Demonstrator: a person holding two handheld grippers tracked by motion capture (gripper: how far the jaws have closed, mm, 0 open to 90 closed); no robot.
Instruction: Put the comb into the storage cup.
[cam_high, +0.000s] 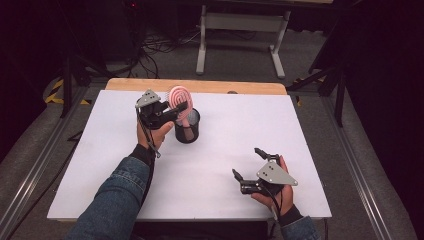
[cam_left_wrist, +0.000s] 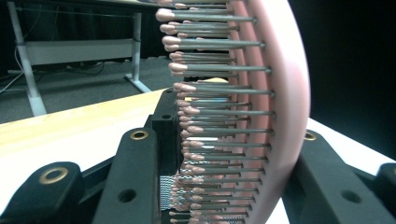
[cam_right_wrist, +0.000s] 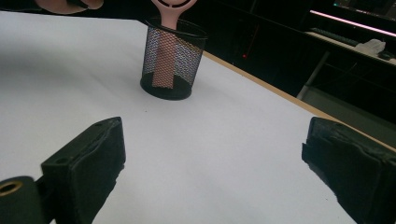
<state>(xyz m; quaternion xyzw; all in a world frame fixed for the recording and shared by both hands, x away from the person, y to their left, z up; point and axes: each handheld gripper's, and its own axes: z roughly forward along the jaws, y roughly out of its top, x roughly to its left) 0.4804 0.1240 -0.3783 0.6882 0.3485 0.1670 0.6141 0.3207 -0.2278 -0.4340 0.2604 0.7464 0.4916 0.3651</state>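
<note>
Hairbrush (cam_high: 178, 100), pink, stands handle-down in the black mesh cup (cam_high: 187, 126) at the far-left part of the white table (cam_high: 225, 165).

High view: my left gripper (cam_high: 176, 112) is at the brush head, jaws pressed onto it from either side. The handle is inside the cup. My right gripper (cam_high: 248, 162) rests low over the near-right part of the table, jaws spread, holding nothing, well apart from the cup.

Left gripper view: brush head (cam_left_wrist: 261, 116) sits between the two black jaws, pins pointing across the frame with rounded pink tips. The pink back lies against one jaw; the pin tips face the other. Cup mesh is just visible below.

Right gripper view: both jaws wide apart with bare table between them. Beyond, the cup (cam_right_wrist: 172, 60) stands upright, handle (cam_right_wrist: 164, 60) visible through the mesh and seemingly down near the base.

Progress, my judgement: the brush is placed in the cup; what remains is releasing the head and backing the left gripper away without tipping the cup.

Surface: white board over a wooden top whose far edge shows. Room: dark, grey floor, cables, a white table frame (cam_high: 242, 30) behind.
</note>
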